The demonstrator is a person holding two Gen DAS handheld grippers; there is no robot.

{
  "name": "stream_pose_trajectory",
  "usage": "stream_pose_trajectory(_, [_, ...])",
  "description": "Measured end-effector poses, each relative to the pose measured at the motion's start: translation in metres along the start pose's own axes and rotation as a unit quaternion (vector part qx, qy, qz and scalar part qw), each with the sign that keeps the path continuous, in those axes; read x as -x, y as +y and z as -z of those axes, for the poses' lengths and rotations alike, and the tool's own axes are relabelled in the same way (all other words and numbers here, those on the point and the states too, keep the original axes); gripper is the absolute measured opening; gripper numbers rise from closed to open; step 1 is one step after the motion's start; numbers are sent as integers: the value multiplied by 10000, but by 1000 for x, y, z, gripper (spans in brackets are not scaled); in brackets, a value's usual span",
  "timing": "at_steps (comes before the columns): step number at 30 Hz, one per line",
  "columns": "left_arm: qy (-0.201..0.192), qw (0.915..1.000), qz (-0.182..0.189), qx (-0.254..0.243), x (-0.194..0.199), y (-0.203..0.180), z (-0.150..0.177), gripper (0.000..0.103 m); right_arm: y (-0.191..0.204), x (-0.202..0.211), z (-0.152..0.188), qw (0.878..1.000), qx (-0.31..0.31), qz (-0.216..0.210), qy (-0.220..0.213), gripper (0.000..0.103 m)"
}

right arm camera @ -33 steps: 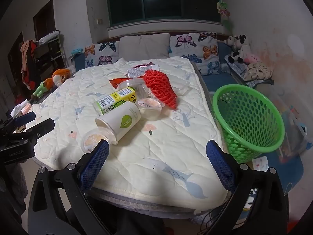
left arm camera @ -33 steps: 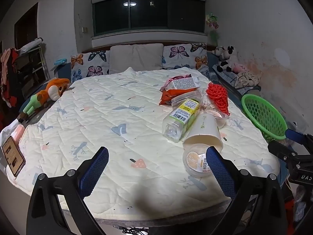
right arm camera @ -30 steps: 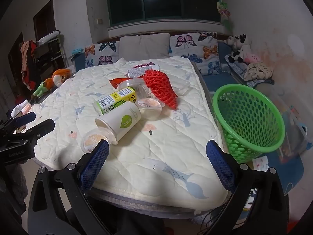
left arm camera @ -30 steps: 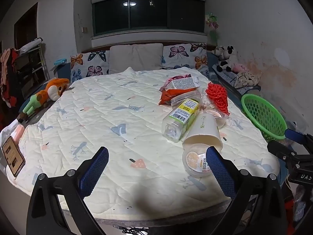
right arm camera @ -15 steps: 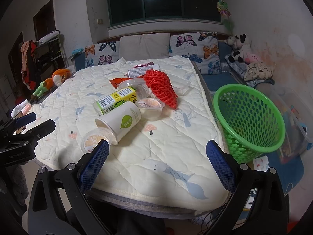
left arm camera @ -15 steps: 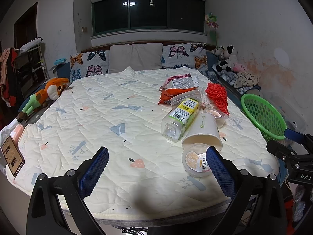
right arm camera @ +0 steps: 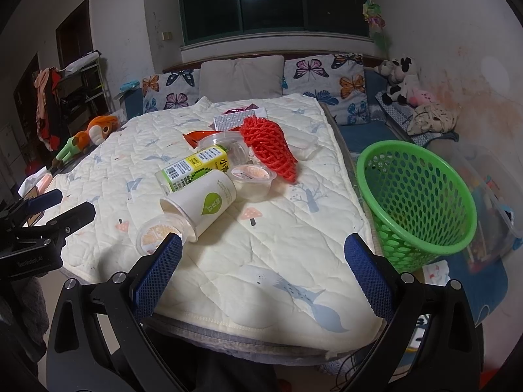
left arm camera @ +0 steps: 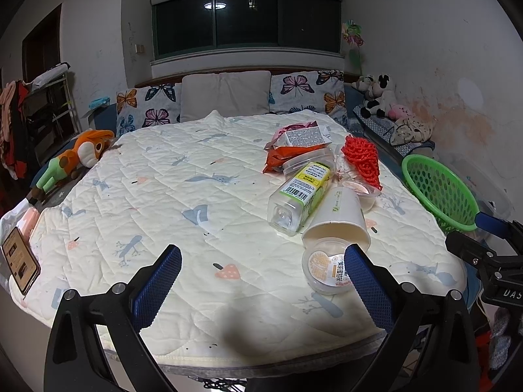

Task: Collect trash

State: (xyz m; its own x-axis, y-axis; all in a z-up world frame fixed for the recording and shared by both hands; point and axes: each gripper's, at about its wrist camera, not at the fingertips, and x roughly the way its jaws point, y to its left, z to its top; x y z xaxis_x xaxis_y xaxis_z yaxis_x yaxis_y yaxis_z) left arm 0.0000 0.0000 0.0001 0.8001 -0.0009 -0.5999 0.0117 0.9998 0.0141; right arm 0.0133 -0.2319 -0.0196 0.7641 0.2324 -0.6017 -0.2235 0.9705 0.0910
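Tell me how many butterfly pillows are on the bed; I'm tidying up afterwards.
2: one butterfly pillow left of the plain grey pillow, the other butterfly pillow right of it. More may be hidden.

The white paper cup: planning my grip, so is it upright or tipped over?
Tipped over. The white paper cup lies on its side on the quilt, open mouth facing the bed's near edge.

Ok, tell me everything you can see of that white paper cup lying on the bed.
The white paper cup with a green leaf logo lies on its side on the quilted bedspread, its open mouth toward the bed's foot and its base toward the trash pile. It looks undented and empty as far as the mouth shows. The small round plastic tub sits against its rim, the clear bottle with the yellow-green label lies alongside it, and a sealed pudding cup is by its base. Neither claw touches it.
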Motion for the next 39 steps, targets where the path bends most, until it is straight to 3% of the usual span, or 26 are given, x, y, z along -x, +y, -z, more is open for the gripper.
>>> stream_pose_trajectory(39, [48,10000,5,-5,-8,-13,12,97,-6,-6,1,10000,-56,4,52,99])
